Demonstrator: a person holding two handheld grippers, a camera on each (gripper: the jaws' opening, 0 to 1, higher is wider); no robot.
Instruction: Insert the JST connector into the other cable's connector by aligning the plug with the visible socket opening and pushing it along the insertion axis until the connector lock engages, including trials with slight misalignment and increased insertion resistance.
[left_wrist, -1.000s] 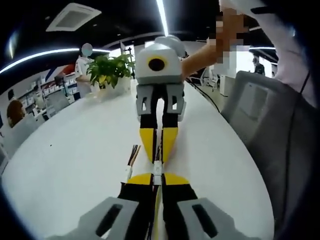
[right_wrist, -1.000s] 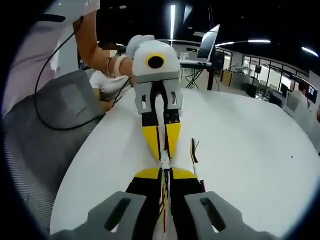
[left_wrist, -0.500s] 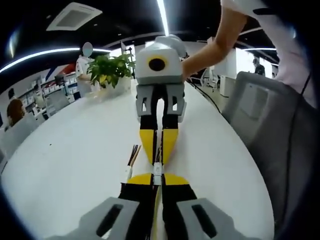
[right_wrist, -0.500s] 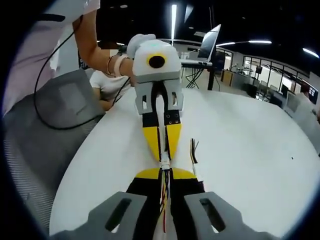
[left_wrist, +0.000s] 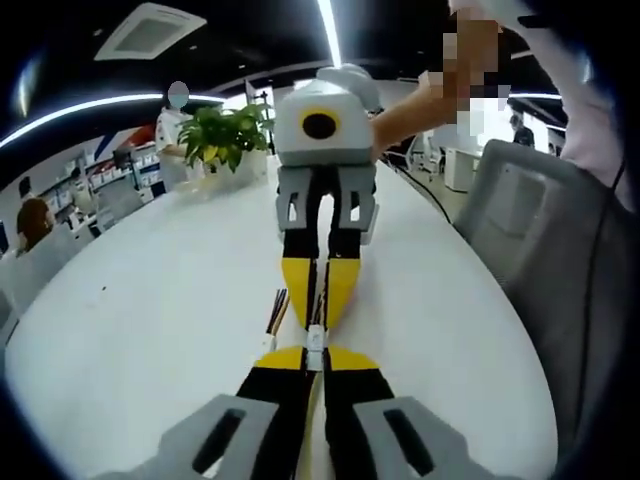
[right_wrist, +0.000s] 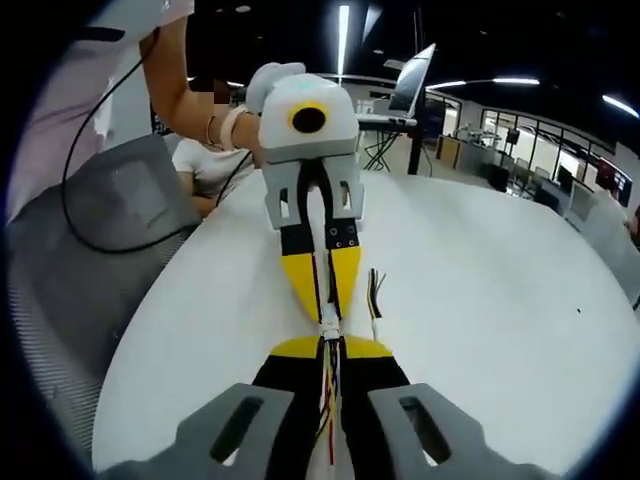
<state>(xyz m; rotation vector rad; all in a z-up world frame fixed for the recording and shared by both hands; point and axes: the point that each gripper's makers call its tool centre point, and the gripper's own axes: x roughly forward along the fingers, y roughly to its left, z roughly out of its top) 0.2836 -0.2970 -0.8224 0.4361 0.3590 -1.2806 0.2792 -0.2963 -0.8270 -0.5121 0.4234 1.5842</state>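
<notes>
In the left gripper view, the left tool (left_wrist: 316, 358) rises from the bottom centre, its yellow-tipped jaws pinched nearly together on a small white connector (left_wrist: 315, 341) whose wires run back between them. Just left of centre, a loose bundle of dark wires (left_wrist: 273, 312) lies on the white surface (left_wrist: 150, 300). Straight ahead, at centre, the right tool (left_wrist: 318, 318) points back at it, tip to tip, so the connectors meet in the narrow gap between the two pairs of yellow jaws.

In the right gripper view, the right tool (right_wrist: 329, 346) comes up from the bottom centre, clamped on its own cable, coloured wires (right_wrist: 328, 400) trailing down between the jaws. The left tool (right_wrist: 325, 312) faces it from above, and the white joint (right_wrist: 328, 327) sits between them.

The step in hand looks like the mating push itself. How deep the plug is, or whether the lock has caught, is too small to tell. The next move likely calls for a straight push along the shared line, without twisting.
</notes>
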